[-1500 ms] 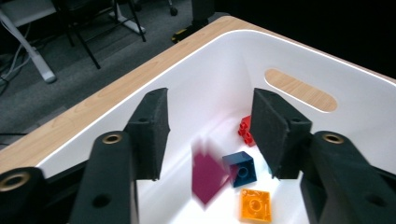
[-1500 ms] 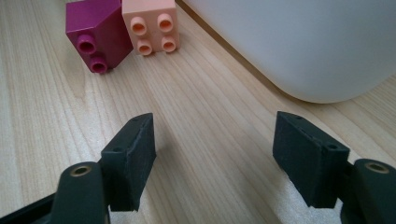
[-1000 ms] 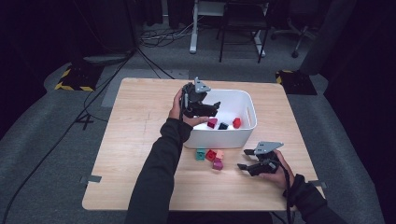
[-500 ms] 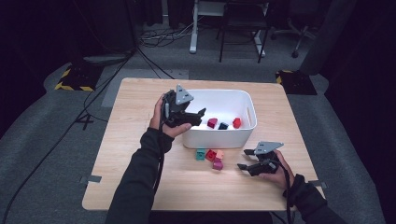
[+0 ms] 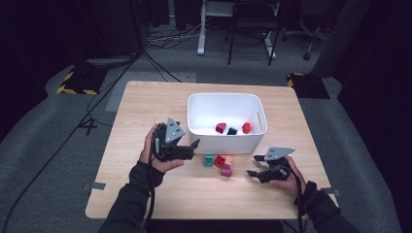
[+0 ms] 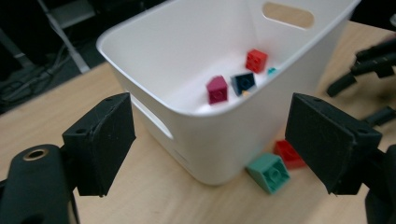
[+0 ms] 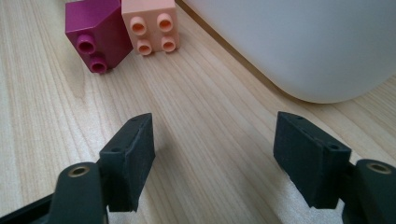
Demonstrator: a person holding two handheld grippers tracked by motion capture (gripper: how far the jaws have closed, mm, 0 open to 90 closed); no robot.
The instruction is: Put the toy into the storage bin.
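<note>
A white bin [image 5: 223, 95] stands mid-table and holds a magenta brick [image 5: 221, 127], a dark blue brick [image 5: 232, 130] and a red brick [image 5: 246, 127]. On the table before its front wall lie a teal brick [image 5: 209, 160], a red brick [image 5: 219, 161], a peach brick [image 5: 228, 160] and a magenta brick [image 5: 226, 170]. My left gripper [image 5: 194, 148] is open and empty at the bin's near left corner, its jaws framing the bin [image 6: 154, 56] and the teal brick [image 6: 269, 171]. My right gripper [image 5: 253, 165] rests open on the table, facing the magenta brick [image 7: 95, 37] and the peach brick [image 7: 149, 23].
The wooden table [image 5: 145, 111] has bare surface left of the bin. Beyond its far edge there are chair legs [image 5: 252, 43] and cables [image 5: 160, 39] on a grey floor. A cable trails from the left gripper along the forearm.
My left gripper has come off the bin's left rim, moving down and toward the person to the bin's near left corner. The right gripper has stayed put.
</note>
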